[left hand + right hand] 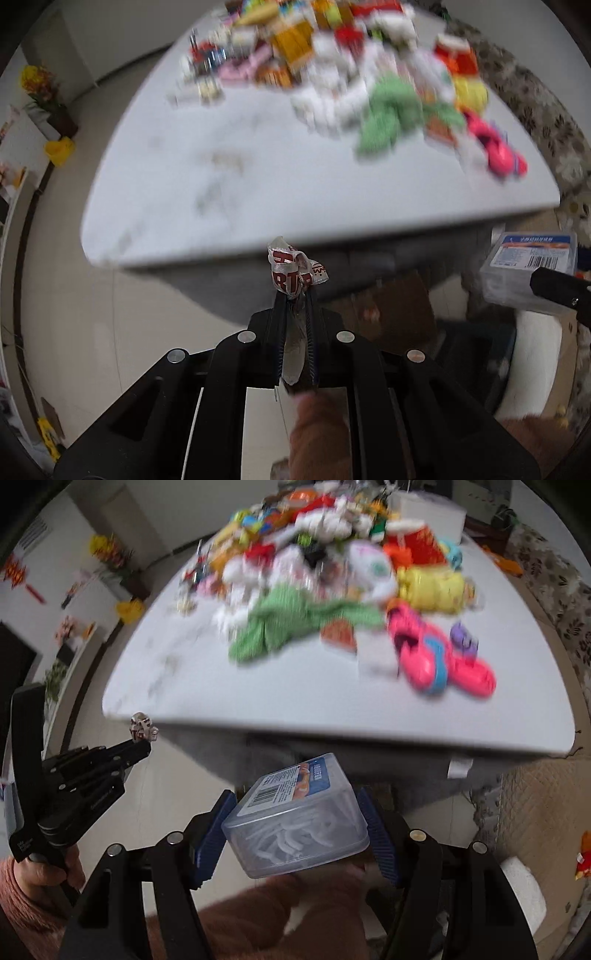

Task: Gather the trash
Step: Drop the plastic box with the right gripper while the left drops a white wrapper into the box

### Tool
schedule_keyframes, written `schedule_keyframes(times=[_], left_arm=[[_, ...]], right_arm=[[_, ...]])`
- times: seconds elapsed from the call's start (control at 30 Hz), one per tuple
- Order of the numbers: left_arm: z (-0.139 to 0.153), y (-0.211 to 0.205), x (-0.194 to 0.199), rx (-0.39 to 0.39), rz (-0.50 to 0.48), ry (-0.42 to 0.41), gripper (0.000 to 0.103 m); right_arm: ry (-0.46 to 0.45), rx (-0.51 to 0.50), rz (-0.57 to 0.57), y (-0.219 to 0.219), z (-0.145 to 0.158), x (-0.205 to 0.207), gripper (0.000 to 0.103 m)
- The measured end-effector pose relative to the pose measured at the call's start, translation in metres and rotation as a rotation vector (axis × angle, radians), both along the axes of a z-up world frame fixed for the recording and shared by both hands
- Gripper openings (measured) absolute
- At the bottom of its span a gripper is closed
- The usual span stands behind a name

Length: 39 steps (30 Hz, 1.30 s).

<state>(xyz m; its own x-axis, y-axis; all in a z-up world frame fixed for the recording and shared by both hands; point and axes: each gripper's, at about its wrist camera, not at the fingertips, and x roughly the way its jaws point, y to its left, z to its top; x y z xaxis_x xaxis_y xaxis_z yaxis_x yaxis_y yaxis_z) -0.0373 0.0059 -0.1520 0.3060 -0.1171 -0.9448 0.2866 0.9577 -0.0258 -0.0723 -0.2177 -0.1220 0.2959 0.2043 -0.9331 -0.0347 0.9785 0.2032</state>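
My left gripper is shut on a crumpled white-and-red wrapper, held off the near edge of the white table. In the right wrist view the same left gripper shows at the left with the wrapper at its tip. My right gripper is shut on a clear plastic box with a blue label and white pieces inside, its blue pads pressing both ends. That box also shows at the right of the left wrist view.
A blurred heap of wrappers, toys and cloth covers the far half of the table: a green cloth, a pink toy, a yellow item. A patterned sofa runs along the right. Flowers stand at the left wall.
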Motion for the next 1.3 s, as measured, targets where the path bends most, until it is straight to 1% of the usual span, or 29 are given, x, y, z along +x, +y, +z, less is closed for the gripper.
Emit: schedule_keyframes(times=[0.07, 0.1, 0.17, 0.23, 0.27, 0.3, 0.33, 0.37, 0.4, 0.43, 0.47, 0.5, 0.53, 0.57, 0.6, 0.67, 0.7, 0.83, 0.87, 0.93, 1.03, 1.1, 1.17, 1.2, 1.23, 1.27, 1.3], left_arm=[[-0.024, -0.001, -0.009, -0.006, -0.001, 0.068, 0.010], [-0.037, -0.002, -0.012, 0.008, -0.001, 0.093, 0.010], [-0.071, -0.006, -0.015, 0.032, 0.003, 0.149, 0.010], [-0.108, -0.012, -0.015, 0.069, 0.002, 0.187, 0.010], [-0.124, -0.015, -0.015, 0.084, 0.007, 0.205, 0.010], [-0.146, -0.019, -0.014, 0.109, 0.012, 0.226, 0.010], [-0.162, -0.022, -0.013, 0.119, 0.013, 0.244, 0.010], [-0.181, -0.026, -0.012, 0.123, 0.017, 0.275, 0.010], [-0.193, -0.028, -0.011, 0.129, 0.030, 0.295, 0.019], [-0.212, -0.030, -0.009, 0.138, 0.049, 0.318, 0.033], [-0.222, -0.032, -0.008, 0.149, 0.058, 0.318, 0.042], [-0.231, -0.034, -0.010, 0.170, 0.068, 0.304, 0.055], [-0.237, -0.035, -0.009, 0.184, 0.072, 0.292, 0.058], [-0.243, -0.037, -0.008, 0.191, 0.076, 0.291, 0.058], [-0.249, -0.036, -0.006, 0.195, 0.084, 0.300, 0.061], [-0.259, -0.033, -0.005, 0.183, 0.108, 0.324, 0.062], [-0.263, -0.032, -0.003, 0.179, 0.120, 0.334, 0.062], [-0.266, -0.028, -0.005, 0.168, 0.143, 0.347, 0.062], [-0.265, -0.028, -0.004, 0.165, 0.144, 0.346, 0.063], [-0.262, -0.028, -0.003, 0.169, 0.145, 0.340, 0.073], [-0.251, -0.026, -0.002, 0.163, 0.139, 0.330, 0.073], [-0.239, -0.025, -0.004, 0.150, 0.132, 0.328, 0.073], [-0.218, -0.024, -0.009, 0.108, 0.115, 0.321, 0.073], [-0.202, -0.022, -0.013, 0.094, 0.095, 0.308, 0.073], [-0.193, -0.021, -0.018, 0.088, 0.081, 0.299, 0.073], [-0.180, -0.019, -0.023, 0.085, 0.067, 0.286, 0.073], [-0.167, -0.017, -0.027, 0.084, 0.056, 0.272, 0.073]], right_arm=[[0.035, -0.006, 0.009, 0.000, -0.018, -0.010, 0.066], [0.061, -0.010, 0.004, -0.001, -0.032, -0.014, 0.066], [0.108, -0.018, -0.017, -0.005, -0.062, -0.019, 0.066], [0.143, -0.040, -0.030, -0.008, -0.093, -0.020, 0.066], [0.167, -0.050, -0.043, -0.011, -0.116, -0.020, 0.067], [0.180, -0.050, -0.058, -0.014, -0.134, -0.019, 0.067], [0.185, -0.048, -0.070, -0.015, -0.148, -0.019, 0.067], [0.196, -0.047, -0.087, -0.018, -0.169, -0.017, 0.067], [0.207, -0.051, -0.100, -0.020, -0.184, -0.014, 0.067], [0.218, -0.064, -0.112, -0.022, -0.197, -0.011, 0.067], [0.230, -0.093, -0.122, -0.024, -0.213, -0.008, 0.067], [0.238, -0.119, -0.127, -0.024, -0.225, -0.006, 0.067], [0.245, -0.132, -0.132, -0.026, -0.232, -0.003, 0.069], [0.247, -0.131, -0.140, -0.028, -0.242, -0.001, 0.074], [0.244, -0.124, -0.144, -0.029, -0.246, 0.001, 0.075], [0.238, -0.125, -0.150, -0.030, -0.252, 0.005, 0.081], [0.231, -0.119, -0.150, -0.030, -0.254, 0.006, 0.083], [0.244, -0.113, -0.138, -0.030, -0.259, 0.012, 0.083], [0.242, -0.106, -0.136, -0.030, -0.257, 0.013, 0.083], [0.233, -0.100, -0.132, -0.028, -0.250, 0.014, 0.084], [0.223, -0.087, -0.128, -0.025, -0.237, 0.014, 0.084], [0.217, -0.074, -0.118, -0.024, -0.223, 0.013, 0.084], [0.194, -0.062, -0.096, -0.022, -0.202, 0.010, 0.084], [0.172, -0.056, -0.081, -0.022, -0.185, 0.007, 0.084], [0.154, -0.049, -0.071, -0.022, -0.172, 0.004, 0.084], [0.109, -0.041, -0.057, -0.023, -0.146, 0.001, 0.084], [0.072, -0.041, -0.051, -0.024, -0.127, 0.000, 0.084]])
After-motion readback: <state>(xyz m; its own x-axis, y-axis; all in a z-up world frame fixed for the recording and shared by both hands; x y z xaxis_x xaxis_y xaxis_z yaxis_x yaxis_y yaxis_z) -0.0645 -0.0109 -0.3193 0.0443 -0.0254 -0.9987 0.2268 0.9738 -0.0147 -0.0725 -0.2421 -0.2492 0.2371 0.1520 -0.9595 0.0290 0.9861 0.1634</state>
